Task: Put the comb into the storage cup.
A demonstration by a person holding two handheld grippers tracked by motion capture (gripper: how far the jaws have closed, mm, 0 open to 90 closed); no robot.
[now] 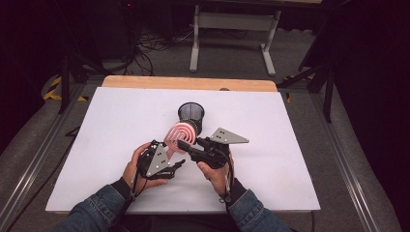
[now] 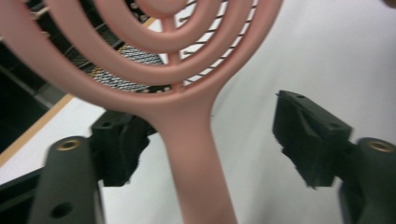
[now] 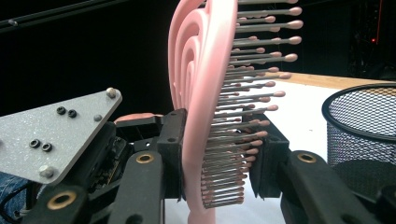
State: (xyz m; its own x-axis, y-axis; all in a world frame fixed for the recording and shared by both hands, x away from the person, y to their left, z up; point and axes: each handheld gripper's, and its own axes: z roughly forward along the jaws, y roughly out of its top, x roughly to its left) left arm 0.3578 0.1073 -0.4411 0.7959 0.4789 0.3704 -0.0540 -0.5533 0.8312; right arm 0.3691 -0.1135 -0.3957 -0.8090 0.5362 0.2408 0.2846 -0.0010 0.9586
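Right gripper (image 3: 219, 158) jaws clamping pink hairbrush (image 3: 205, 93), left gripper (image 2: 205, 140) jaws wide, handle end cut off.

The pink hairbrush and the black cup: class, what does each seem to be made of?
Pink hairbrush: likely moulded plastic, smooth and matte, with thin metal-looking bristles tipped in pink beads. Black cup: wire mesh, probably painted metal, see-through.

We find the mesh cup (image 1: 191, 116) standing just beyond the raised pink hairbrush (image 1: 180, 136), blocking the far side; the white table (image 1: 290, 159) lies open left and right.
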